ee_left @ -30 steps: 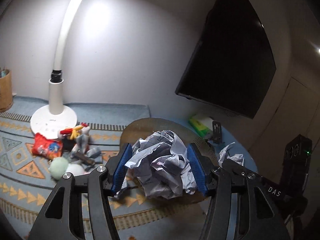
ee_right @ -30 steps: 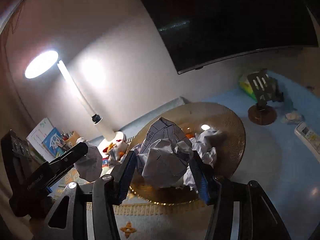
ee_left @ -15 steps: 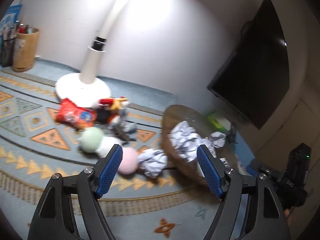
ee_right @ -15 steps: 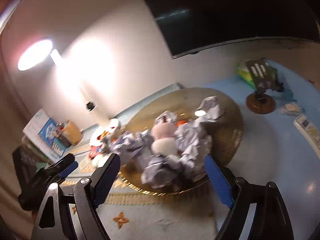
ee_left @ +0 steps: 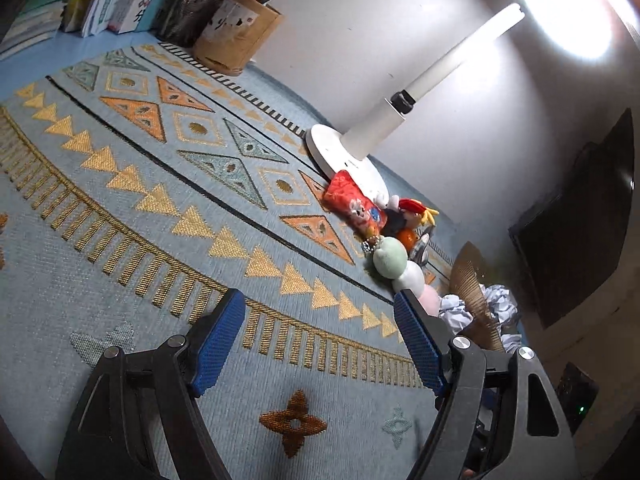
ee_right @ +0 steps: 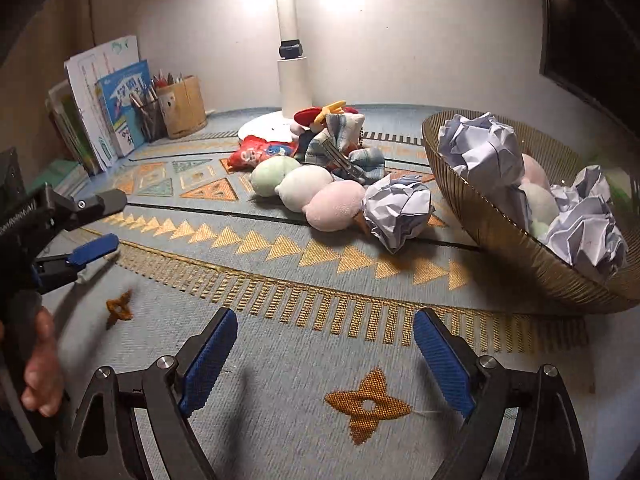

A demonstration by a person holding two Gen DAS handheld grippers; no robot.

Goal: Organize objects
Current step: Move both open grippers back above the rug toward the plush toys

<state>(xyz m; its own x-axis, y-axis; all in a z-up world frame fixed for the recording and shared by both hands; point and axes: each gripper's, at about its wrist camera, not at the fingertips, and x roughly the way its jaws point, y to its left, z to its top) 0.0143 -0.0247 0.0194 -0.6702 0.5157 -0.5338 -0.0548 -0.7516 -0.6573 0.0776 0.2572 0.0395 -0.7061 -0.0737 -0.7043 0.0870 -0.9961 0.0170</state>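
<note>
Two tongs over the patterned mat (ee_right: 280, 360), nothing between the pads: left tongs (ee_left: 320, 332) spread apart, right tongs (ee_right: 324, 356) apart and opening wider. Crumpled paper balls (ee_right: 480, 152) piled in the wire basket (ee_right: 500, 236) toward the tabletop's right edge. One loose paper ball (ee_right: 398, 212) just beside the basket, touching the pink plush ball (ee_right: 336, 208).

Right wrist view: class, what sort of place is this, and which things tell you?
Probably a home study desk: a white desk lamp, a wooden pencil holder beside upright books, and a patterned mat covering the top.
</note>
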